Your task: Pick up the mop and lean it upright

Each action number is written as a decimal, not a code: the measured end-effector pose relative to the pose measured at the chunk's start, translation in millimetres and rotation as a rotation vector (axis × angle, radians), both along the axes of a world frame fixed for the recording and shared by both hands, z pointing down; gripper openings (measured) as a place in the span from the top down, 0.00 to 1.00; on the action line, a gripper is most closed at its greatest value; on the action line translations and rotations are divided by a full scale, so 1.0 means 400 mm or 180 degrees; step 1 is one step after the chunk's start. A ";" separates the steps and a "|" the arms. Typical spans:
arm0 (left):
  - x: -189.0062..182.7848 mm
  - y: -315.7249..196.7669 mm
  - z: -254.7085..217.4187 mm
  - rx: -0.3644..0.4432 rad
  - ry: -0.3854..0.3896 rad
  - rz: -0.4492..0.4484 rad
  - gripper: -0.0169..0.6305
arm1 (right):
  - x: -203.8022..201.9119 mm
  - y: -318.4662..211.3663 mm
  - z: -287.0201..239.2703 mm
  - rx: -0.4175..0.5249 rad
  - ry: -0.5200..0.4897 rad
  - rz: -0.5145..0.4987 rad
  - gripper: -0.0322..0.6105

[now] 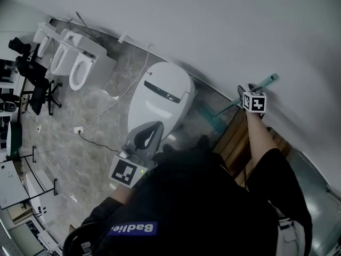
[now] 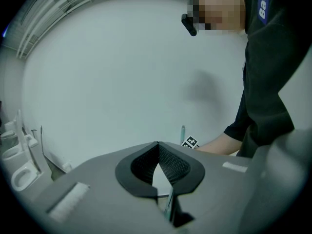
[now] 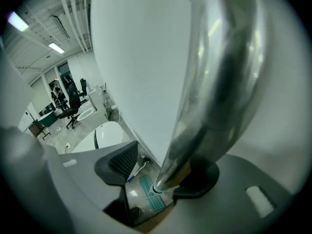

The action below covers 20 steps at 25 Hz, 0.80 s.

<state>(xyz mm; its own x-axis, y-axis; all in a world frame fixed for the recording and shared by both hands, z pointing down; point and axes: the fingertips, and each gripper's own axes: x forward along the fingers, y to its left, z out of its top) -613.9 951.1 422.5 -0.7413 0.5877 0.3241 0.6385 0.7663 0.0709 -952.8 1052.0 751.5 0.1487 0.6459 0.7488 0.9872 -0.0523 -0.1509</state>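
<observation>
While the mop handle (image 3: 219,82) runs up through the middle of the right gripper view, the right gripper (image 3: 163,169) is released around it. The ribbed left pad stands clear of the shaft with floor showing in the gap, and the other pad sits behind the shaft, so nothing is clamped. Below the jaws in that view, the teal mop head (image 3: 148,190) lies flat on the floor at the foot of the white wall (image 3: 141,57).

In the head view the mop stands at the right of centre. Its teal handle (image 1: 266,82) rises from the mop head (image 1: 212,119) on the floor and reaches up along the wall (image 1: 213,25). The right gripper (image 1: 246,95), with its marker cube (image 1: 254,101), sits partway up the shaft at the end of the person's outstretched arm.

The left gripper (image 1: 150,133) is at lower centre of the head view, over the near edge of a white toilet (image 1: 160,95), well apart from the mop. In its own view the left gripper (image 2: 157,144) is clenched, pad tips meeting with nothing between them. The upright handle (image 2: 183,132) shows beyond them against the wall.

At the upper left of the head view a row of white urinals (image 1: 69,63) lines the wall, a black office chair (image 1: 37,84) stands beside them, and a cable (image 1: 101,116) trails across the grey marbled floor (image 1: 80,159).
</observation>
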 end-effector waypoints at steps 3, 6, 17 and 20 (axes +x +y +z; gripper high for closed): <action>0.004 -0.006 0.002 0.0009 -0.0006 -0.0018 0.95 | -0.006 -0.022 0.045 0.0300 0.0122 0.0071 0.55; 0.003 -0.013 0.010 0.0048 0.0009 -0.0026 0.95 | -0.011 -0.049 0.089 0.0520 0.0187 0.0123 0.50; 0.025 -0.037 0.041 0.0178 0.0021 -0.0060 0.95 | 0.000 -0.179 0.165 0.0674 0.0361 0.0293 0.44; 0.033 -0.048 0.042 0.0193 -0.0013 -0.0026 0.95 | 0.013 -0.216 0.159 0.0670 0.0362 0.0327 0.44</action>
